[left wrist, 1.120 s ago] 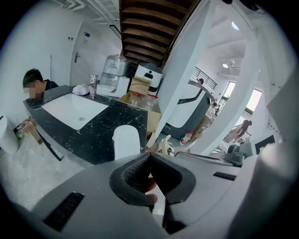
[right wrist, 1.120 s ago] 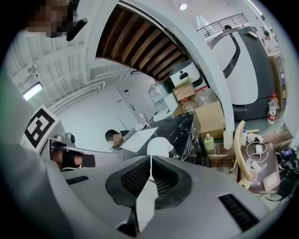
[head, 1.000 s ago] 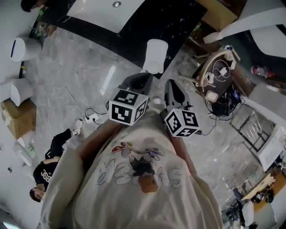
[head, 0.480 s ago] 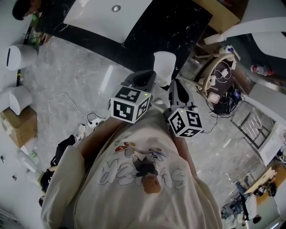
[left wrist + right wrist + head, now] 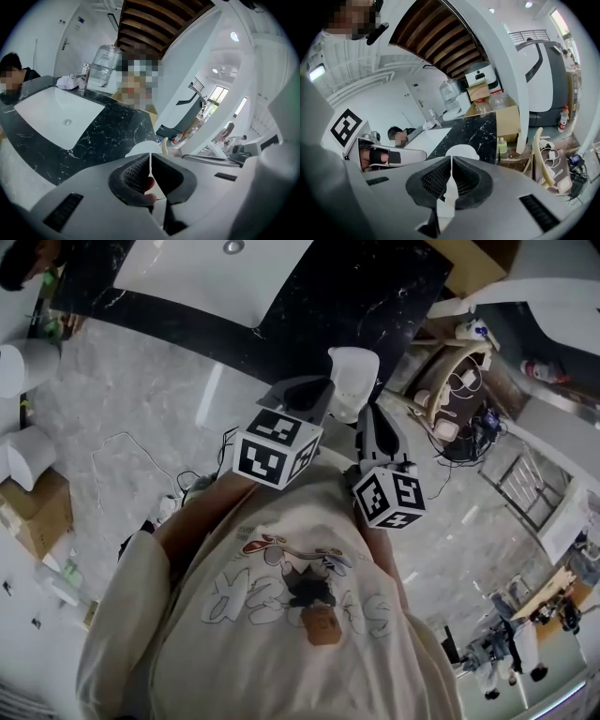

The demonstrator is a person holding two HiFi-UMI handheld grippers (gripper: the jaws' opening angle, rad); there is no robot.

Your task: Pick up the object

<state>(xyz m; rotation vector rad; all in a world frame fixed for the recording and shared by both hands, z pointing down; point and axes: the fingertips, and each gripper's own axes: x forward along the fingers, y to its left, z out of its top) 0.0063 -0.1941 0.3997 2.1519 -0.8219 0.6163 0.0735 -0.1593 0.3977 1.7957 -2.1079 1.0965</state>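
Observation:
The object is a white rounded container (image 5: 353, 381) standing on the grey marble floor by the edge of a black counter. It shows just beyond the jaw tips in the left gripper view (image 5: 143, 149) and in the right gripper view (image 5: 461, 152). My left gripper (image 5: 309, 390) (image 5: 150, 161) is held in front of my chest, shut, with nothing between its pads. My right gripper (image 5: 368, 416) (image 5: 451, 164) sits beside it, also shut and empty. Both point toward the container and stand short of it.
The black marble counter (image 5: 366, 287) holds a white sink (image 5: 202, 273), with a person (image 5: 23, 259) at its far left. A wooden chair with cables (image 5: 455, 395) stands to the right. White cylinders (image 5: 28, 362), a cardboard box (image 5: 37, 512) and floor cables (image 5: 178, 488) lie to the left.
Both grippers and the head view have moved toward the counter. The white container now sits just ahead of the jaw tips. Both pairs of jaws stay closed.

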